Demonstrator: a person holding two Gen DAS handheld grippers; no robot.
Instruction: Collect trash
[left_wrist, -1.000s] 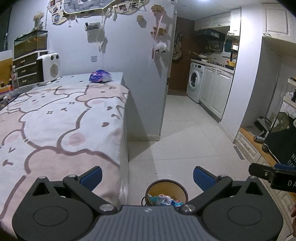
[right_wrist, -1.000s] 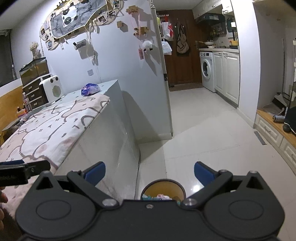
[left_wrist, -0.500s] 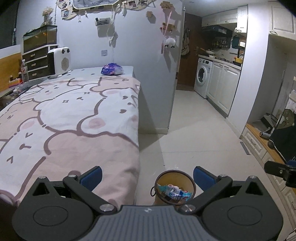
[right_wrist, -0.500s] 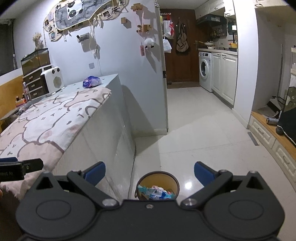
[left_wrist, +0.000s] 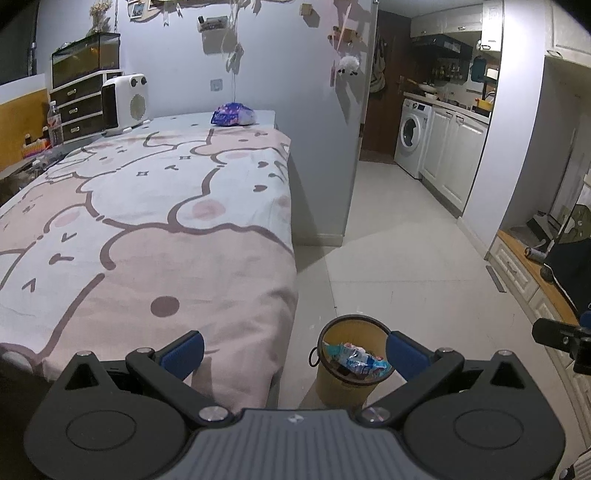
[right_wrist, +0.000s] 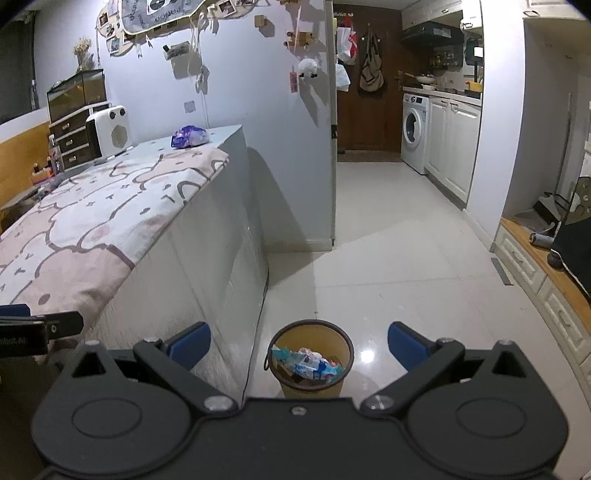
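Note:
A tan trash bin (left_wrist: 343, 384) with a dark rim stands on the floor beside the table, holding several crumpled wrappers (left_wrist: 356, 360). It also shows in the right wrist view (right_wrist: 314, 384), with its wrappers (right_wrist: 308, 363). A purple snack bag (left_wrist: 232, 115) lies at the far end of the table, also in the right wrist view (right_wrist: 189, 136). My left gripper (left_wrist: 294, 350) is open and empty, above the table's near corner. My right gripper (right_wrist: 298, 343) is open and empty, above the bin.
The table carries a pink bear-pattern cloth (left_wrist: 147, 221). A white heater (left_wrist: 123, 101) and drawers (left_wrist: 77, 107) stand at its far left. A wall (left_wrist: 354, 155) ends beside the table. The tiled floor (right_wrist: 388, 240) leads to a washing machine (right_wrist: 414, 129). Low cabinets (right_wrist: 535, 273) line the right.
Both grippers have pulled back and risen, so the bin shows further ahead and more fully. More of the table cloth is in the left view. Both stay open.

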